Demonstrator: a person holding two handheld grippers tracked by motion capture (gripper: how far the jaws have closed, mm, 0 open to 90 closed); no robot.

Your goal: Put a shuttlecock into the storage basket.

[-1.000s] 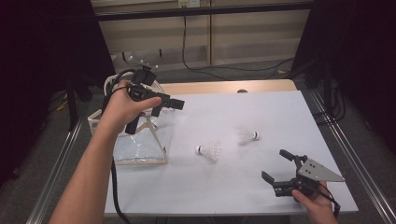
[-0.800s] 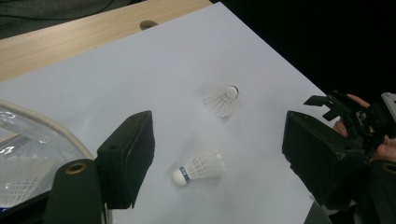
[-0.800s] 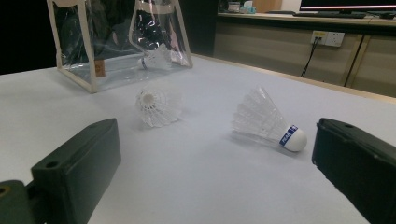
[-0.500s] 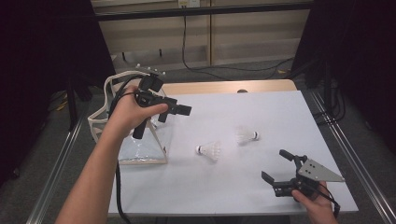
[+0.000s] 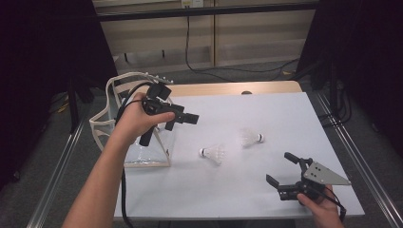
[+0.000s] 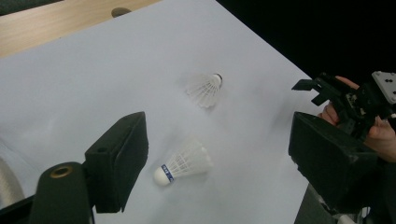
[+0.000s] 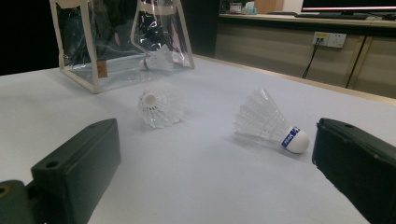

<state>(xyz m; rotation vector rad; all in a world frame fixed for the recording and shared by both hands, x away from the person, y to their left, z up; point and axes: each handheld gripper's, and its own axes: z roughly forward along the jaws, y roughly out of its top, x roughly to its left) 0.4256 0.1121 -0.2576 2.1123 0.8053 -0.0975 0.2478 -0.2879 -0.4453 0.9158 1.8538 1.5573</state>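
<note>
Left gripper (image 5: 183, 121) hangs above the table just beside the clear bag (image 5: 135, 142), jaws spread with nothing between them — they have just been opening. In the left gripper view the near shuttlecock (image 6: 184, 163) lies on its side directly ahead and below, between the two jaws, cork end toward the left jaw, feathers fanning away. The far shuttlecock (image 6: 205, 88) lies beyond it, well apart. One more shuttlecock (image 7: 156, 60) already sits inside the bag.

Right gripper (image 5: 289, 176) rests low near the table's front edge, jaws wide and empty, both loose shuttlecocks ahead of it.

Step in hand, as judged: pick up the near shuttlecock for the bag. To do it well — lower straight down, keep the jaws wide until they straddle it, close on the cork rather than the skirt. Feathers crush easily and a light body may roll if nudged by one jaw first.
</note>
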